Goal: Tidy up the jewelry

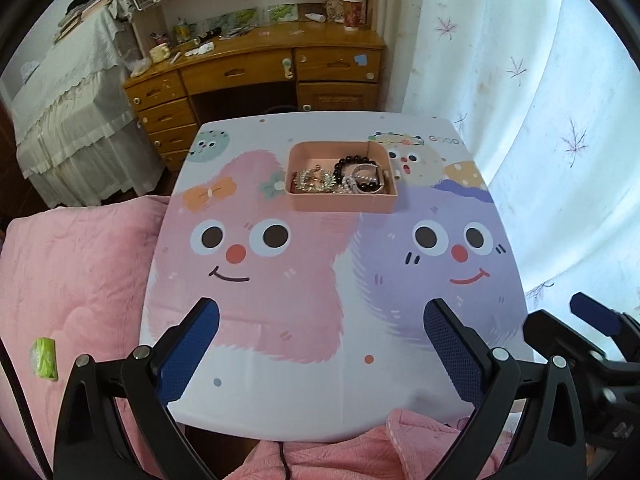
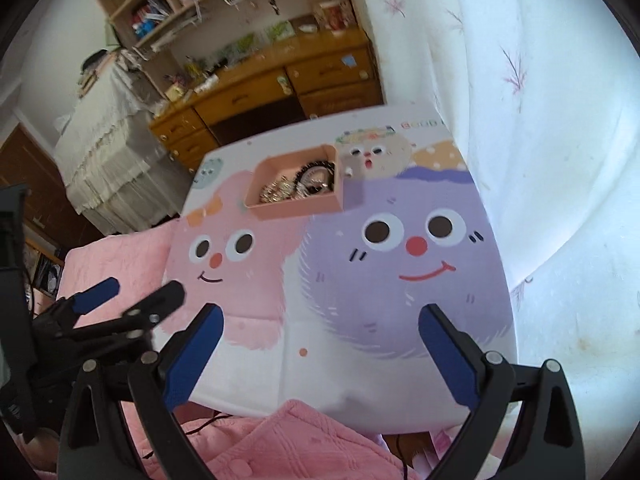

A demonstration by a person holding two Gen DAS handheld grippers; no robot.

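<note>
The left gripper (image 1: 320,320) hangs over the near edge of the bench (image 1: 320,392), its blue-padded fingers (image 1: 188,352) spread wide with nothing between them. Straight ahead of it, well apart and toward the far side of the bench, sits a pink tray (image 1: 344,203). Inside the tray lie a gold leaf-shaped piece (image 1: 314,180) on the left, a black bead bracelet (image 1: 352,162) in the middle, and a pearl strand (image 1: 354,184) just beside it, all touching in a heap.

The right gripper (image 2: 320,320) is likewise over the near edge, its fingers (image 2: 192,360) parted and empty. From it, the pink tray (image 2: 298,210) is ahead and slightly to the left, over the border of the pink and purple cartoon faces printed on the bench (image 2: 320,380). The jewelry in it is blurred in this view.

A pink blanket (image 1: 76,280) lies to the left of the left gripper, and a wooden desk (image 1: 256,68) stands beyond the bench.
</note>
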